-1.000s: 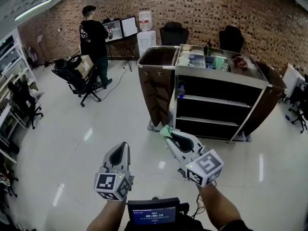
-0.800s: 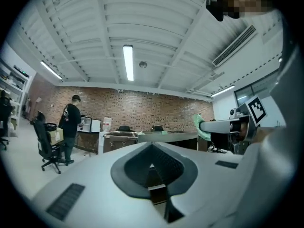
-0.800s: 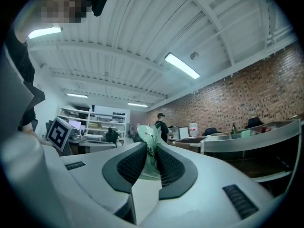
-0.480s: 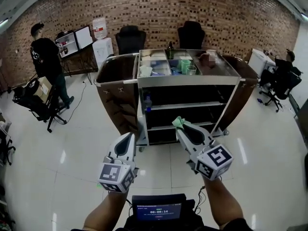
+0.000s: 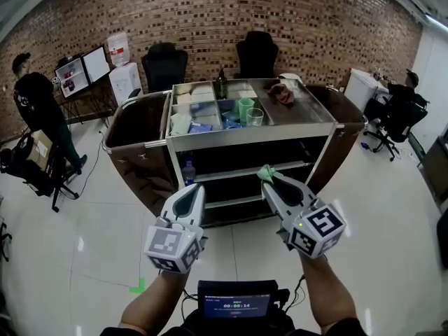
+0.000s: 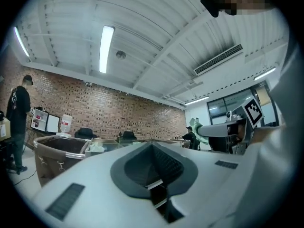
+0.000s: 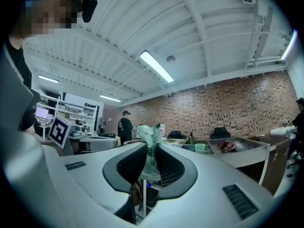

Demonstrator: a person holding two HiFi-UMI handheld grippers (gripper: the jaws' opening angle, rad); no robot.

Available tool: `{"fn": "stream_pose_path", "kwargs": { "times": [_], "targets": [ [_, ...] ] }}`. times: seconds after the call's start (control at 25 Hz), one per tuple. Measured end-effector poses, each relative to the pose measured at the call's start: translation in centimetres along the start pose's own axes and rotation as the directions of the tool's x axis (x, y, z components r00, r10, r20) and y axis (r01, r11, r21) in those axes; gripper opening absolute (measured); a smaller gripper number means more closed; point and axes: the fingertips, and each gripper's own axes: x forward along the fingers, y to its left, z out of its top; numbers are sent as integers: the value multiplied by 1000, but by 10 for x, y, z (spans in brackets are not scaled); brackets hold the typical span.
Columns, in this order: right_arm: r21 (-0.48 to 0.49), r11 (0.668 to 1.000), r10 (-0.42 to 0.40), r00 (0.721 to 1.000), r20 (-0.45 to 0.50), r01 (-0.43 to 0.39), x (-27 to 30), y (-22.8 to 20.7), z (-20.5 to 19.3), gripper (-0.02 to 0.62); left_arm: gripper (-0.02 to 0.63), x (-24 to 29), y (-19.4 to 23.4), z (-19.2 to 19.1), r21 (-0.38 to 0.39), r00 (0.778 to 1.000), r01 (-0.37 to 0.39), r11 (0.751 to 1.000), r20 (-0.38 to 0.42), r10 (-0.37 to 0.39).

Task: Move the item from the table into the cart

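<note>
So the right gripper (image 5: pixel 270 179) is clamped on a thin pale green plastic packet (image 5: pixel 264 171). In the right gripper view the packet stands upright, squeezed between the two dark pads, with its top edge poking up past the tips. It's not in the cart; it hangs in the air in front of the steel service cart with the brown side bins (image 5: pixel 252 133), roughly level with the upper shelf.

The left gripper (image 5: pixel 195 190) has its jaws pressed together with nothing in them, and it's held level beside the right one.

The cart's top tray has a green plastic cup (image 5: pixel 245 108), a clear drinking glass (image 5: pixel 255 117), a dark glass bottle (image 5: pixel 221 87) and a crumpled reddish cloth (image 5: pixel 283 93). A small plastic water bottle (image 5: pixel 187 173) stands on the shelf at the left. A person in black clothes (image 5: pixel 35 110) stands off to the left by some monitors.
</note>
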Motion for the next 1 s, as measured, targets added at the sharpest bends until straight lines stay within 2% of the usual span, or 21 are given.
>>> {"fn": "stream_pose_path", "kwargs": {
  "times": [0.28,0.4,0.56,0.76,1.0],
  "targets": [
    [-22,999,-31,999,19,31,41,-167,15,44,2,166,-19,18,2,998,53,999,19,-53],
    [-8,998,-58,998,30,58,70,-223,17,44,2,230,-17,33,27,995,93,995,31,-94],
    [-41,995,-89,996,24,90,116,-288,18,44,2,308,2,43,48,989,124,991,73,-127],
    [-39,993,-107,994,28,108,188,-343,20,44,2,383,56,39,47,986,145,988,76,-148],
    [-65,998,-14,1000,16,15,283,-375,29,44,2,447,132,34,43,995,68,997,68,-70]
  ]
}}
